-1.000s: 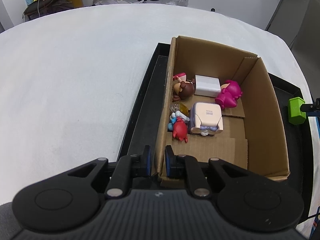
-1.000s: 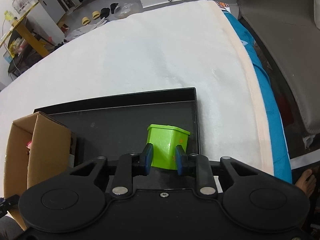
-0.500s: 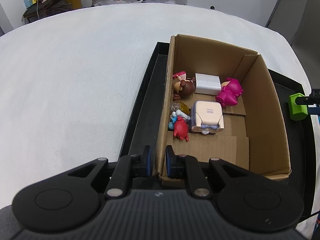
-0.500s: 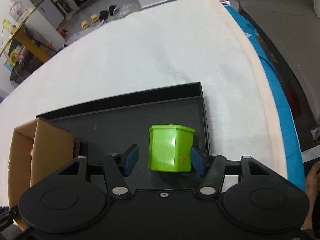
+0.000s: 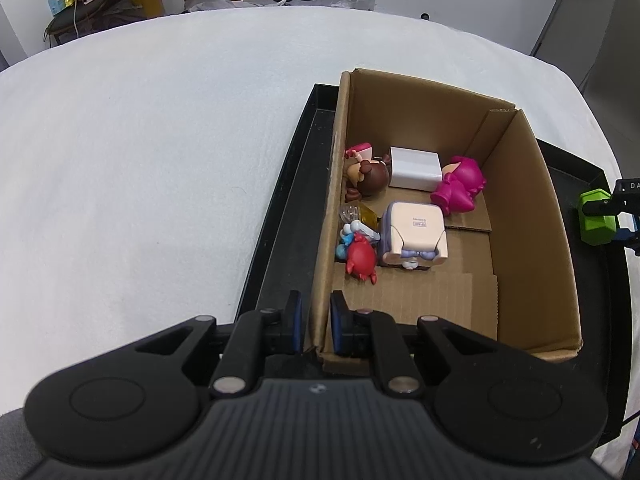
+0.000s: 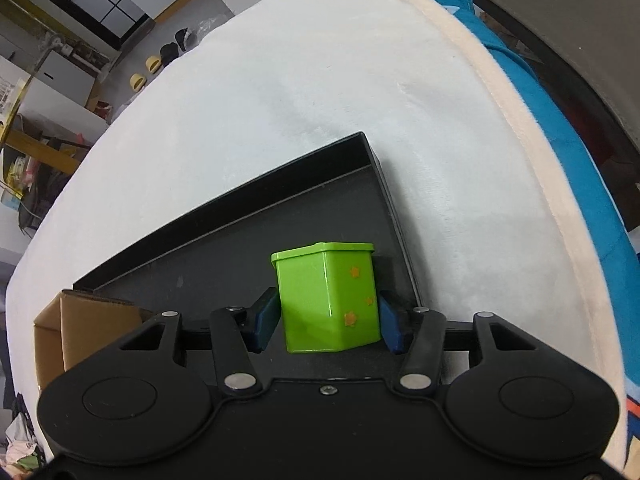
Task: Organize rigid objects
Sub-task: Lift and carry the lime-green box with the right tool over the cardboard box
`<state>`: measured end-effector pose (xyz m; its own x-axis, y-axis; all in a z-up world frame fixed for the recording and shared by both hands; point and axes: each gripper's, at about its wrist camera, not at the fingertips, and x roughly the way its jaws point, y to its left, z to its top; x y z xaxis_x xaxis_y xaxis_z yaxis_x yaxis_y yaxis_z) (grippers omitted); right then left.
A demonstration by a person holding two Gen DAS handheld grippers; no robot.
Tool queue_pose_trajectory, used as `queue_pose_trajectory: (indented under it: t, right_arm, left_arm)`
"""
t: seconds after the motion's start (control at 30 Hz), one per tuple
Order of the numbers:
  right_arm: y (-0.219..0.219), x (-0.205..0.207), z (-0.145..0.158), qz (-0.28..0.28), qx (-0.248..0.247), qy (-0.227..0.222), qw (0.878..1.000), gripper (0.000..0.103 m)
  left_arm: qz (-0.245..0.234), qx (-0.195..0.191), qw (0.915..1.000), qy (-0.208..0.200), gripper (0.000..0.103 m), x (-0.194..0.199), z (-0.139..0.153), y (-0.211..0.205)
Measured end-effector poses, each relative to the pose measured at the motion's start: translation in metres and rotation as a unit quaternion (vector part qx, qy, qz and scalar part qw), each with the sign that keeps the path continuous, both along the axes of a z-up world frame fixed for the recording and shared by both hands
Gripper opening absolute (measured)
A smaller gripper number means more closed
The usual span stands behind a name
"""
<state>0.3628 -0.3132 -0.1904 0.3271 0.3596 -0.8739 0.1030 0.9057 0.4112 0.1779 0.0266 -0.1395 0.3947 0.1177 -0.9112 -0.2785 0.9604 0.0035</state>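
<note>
Done: several toys already lie inside the box.
Left: green cup on the tray, right of the box.
Right tongs: closing around the cup.
Left tongs: pinching the box wall.

My left gripper points steeply down, its jaws nearly together and clamped on the near wall of the cardboard box, one blue pad on each side of it. My right gripper also tilts steeply down (rolled a little to one side), its jaws closing with the green container between them, the right pad touching it and a sliver of gap at the left.
</note>
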Motion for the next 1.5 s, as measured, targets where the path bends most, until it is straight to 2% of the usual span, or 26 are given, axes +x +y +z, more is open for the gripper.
queue_pose_trajectory:
  t: [0.37,0.77,1.13,1.5]
  right_arm:
    - [-0.006,-0.017,0.029,0.006,0.031,-0.013,0.999,0.05]
    - [-0.001,-0.037,0.069,0.036,0.063,-0.043,0.996,0.05]
    - [0.021,-0.055,0.097,0.074,0.094,-0.068,0.99,0.05]
    - [0.06,-0.072,0.113,0.137,0.125,-0.077,0.98,0.05]
  left_arm:
    - [-0.002,0.003,1.0,0.001,0.013,0.0,0.0,-0.001]
    - [-0.009,0.011,0.9999,0.0,0.011,0.001,0.001,-0.003]
    - [-0.008,0.011,0.9999,0.0,0.01,0.001,0.001,-0.003]
    - [-0.008,0.011,0.9999,0.001,0.01,0.001,0.001,-0.003]
